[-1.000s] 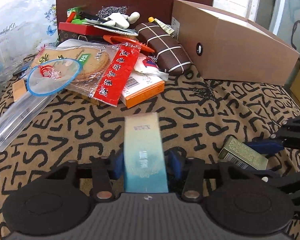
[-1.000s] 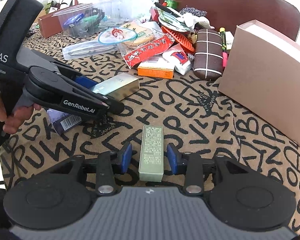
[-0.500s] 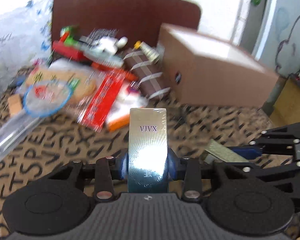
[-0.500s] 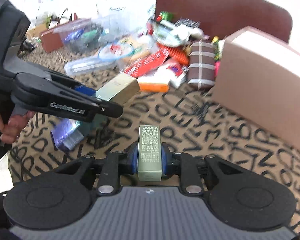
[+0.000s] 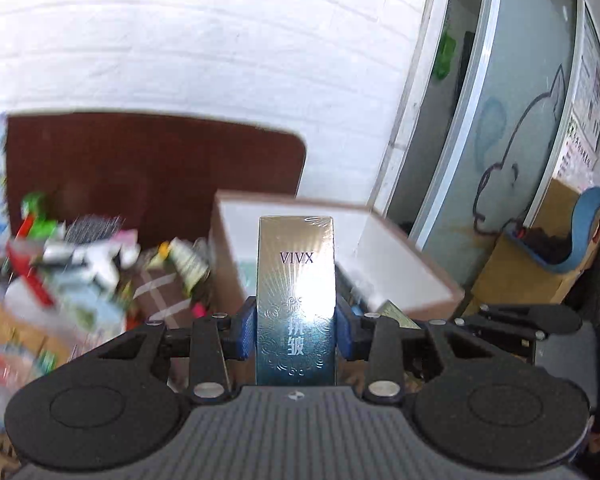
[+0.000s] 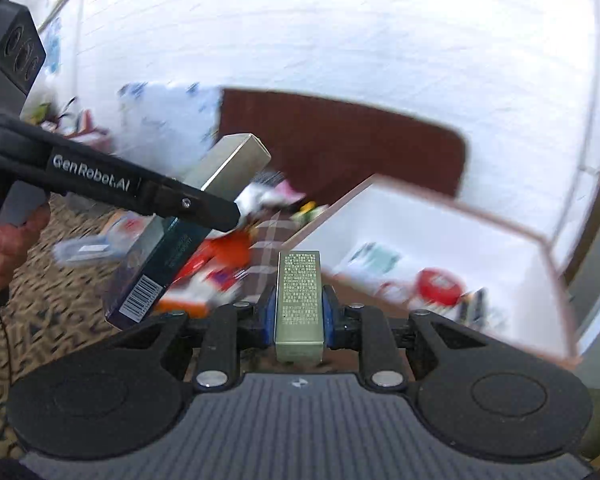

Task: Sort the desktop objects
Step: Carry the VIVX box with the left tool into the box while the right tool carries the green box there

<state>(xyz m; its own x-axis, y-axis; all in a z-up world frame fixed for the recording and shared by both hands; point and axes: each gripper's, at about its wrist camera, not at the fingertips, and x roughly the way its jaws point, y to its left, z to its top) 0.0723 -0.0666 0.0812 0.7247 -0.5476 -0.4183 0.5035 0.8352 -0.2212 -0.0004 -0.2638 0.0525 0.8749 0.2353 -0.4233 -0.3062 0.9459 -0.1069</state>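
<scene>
My left gripper [image 5: 296, 330] is shut on a tall silver-blue box marked VIVX [image 5: 295, 300], held upright in the air in front of the open brown cardboard box [image 5: 404, 276]. My right gripper [image 6: 298, 312] is shut on a slim olive-green box [image 6: 299, 300], lifted just before the rim of the same cardboard box [image 6: 452, 216]. The left gripper with its silver-blue box [image 6: 188, 232] shows at the left of the right wrist view. The right gripper's arm [image 5: 528, 316] shows at the right of the left wrist view.
A blurred pile of packets, a brown checked case [image 5: 160, 296] and a clear bag lies on the letter-patterned cloth [image 6: 40, 312] left of the cardboard box. Inside the box are a red round item [image 6: 438, 286] and other small things. A dark brown chair back [image 5: 140, 168] stands behind.
Both grippers have risen from the tabletop with their boxes and moved forward toward the cardboard box. The right gripper shut on the green box a second ago. The views tilted upward.
</scene>
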